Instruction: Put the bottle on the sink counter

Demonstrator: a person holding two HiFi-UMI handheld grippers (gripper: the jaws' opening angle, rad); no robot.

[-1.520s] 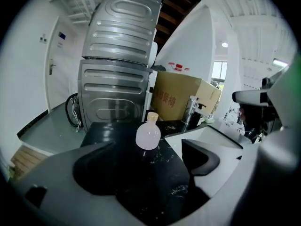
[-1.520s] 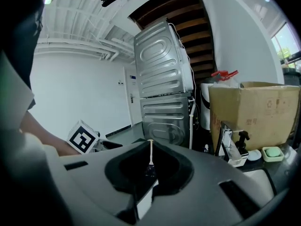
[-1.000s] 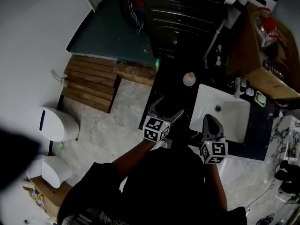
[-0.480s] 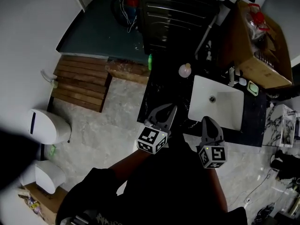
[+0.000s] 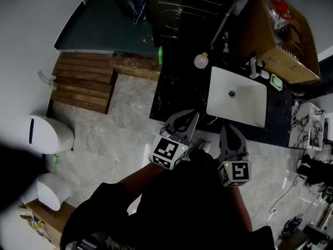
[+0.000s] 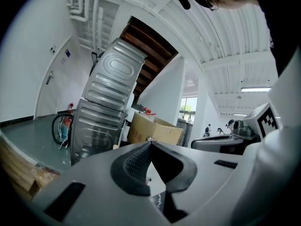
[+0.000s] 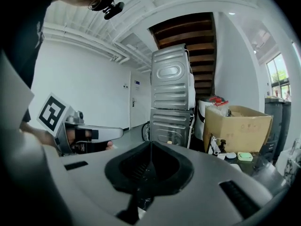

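Note:
Seen from the head camera, a small green bottle (image 5: pixel 160 53) stands at the far left corner of the dark sink counter (image 5: pixel 177 90). A round pale object (image 5: pixel 201 61) sits on the counter beside the white basin (image 5: pixel 237 98). My left gripper (image 5: pixel 188 117) hangs over the counter's near edge, shut, with nothing between its jaws. Its closed tips (image 6: pixel 149 142) show in the left gripper view. My right gripper (image 5: pixel 228 129) is shut and empty too, just in front of the basin, and in its own view the pads (image 7: pixel 150 147) meet. Both are far from the bottle.
A stacked metal appliance (image 5: pixel 187 4) stands behind the counter, with a cardboard box (image 5: pixel 283 35) to its right. A faucet (image 5: pixel 253 66) and a green soap dish (image 5: pixel 276 81) sit past the basin. A wooden pallet (image 5: pixel 83 82) and white fixtures (image 5: pixel 44 134) are on the floor at left.
The left gripper's jaws have gone from wide open to shut with nothing in them. Both grippers have drawn back from over the counter towards its near edge.

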